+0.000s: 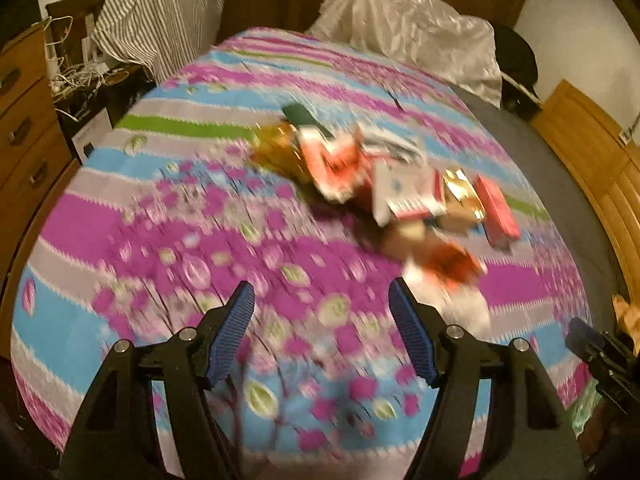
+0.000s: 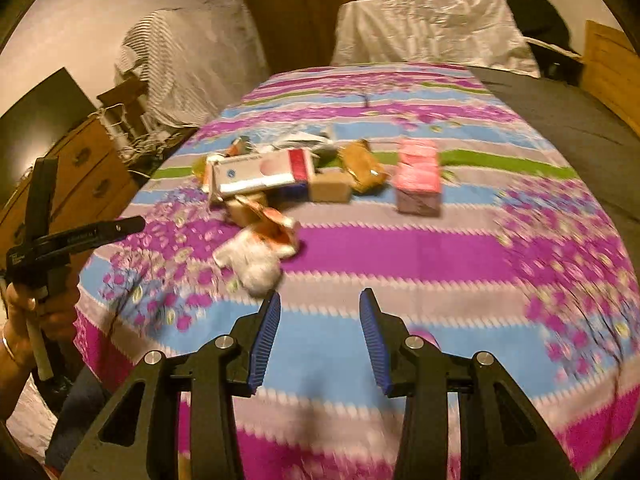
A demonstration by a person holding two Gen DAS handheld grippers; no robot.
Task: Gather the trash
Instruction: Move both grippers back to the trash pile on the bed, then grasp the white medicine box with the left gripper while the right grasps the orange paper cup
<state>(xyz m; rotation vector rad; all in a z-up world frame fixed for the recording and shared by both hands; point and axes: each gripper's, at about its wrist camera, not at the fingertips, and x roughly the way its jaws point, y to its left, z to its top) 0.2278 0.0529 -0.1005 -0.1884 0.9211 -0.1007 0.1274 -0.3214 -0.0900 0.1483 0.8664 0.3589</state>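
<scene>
We hold both tongs over a bed w/ a striped floral cover; left tongs are spread wide w/ nothing between the blue pads, right tongs likewise parted and empty; neither touches the trash yet. The trash sits in a loose heap near mid-bed, ahead of both tongs and nearer the left side in the right wrist view. Left to right there: a crumpled white wad nearest us, w/ a red-and-white wrapper touching it just behind; then a flat white-and-red carton lying on its side across other scraps; a small brown box just beside it; a gold-brown pouch against that; and a pink box standing apart to the right. Frames are motion-blurred, so print and fine edges can't be read. Our guess: all of it is light; the wad and wrapper are soft and will crush, so pinch them at the bulkiest fold; the pouch prob. slick foil, so take it at a crimped edge; the cartons are stiff but thin-walled, best gripped across the narrow faces w/ modest squeeze. No bin or bag is visible in either view.
</scene>
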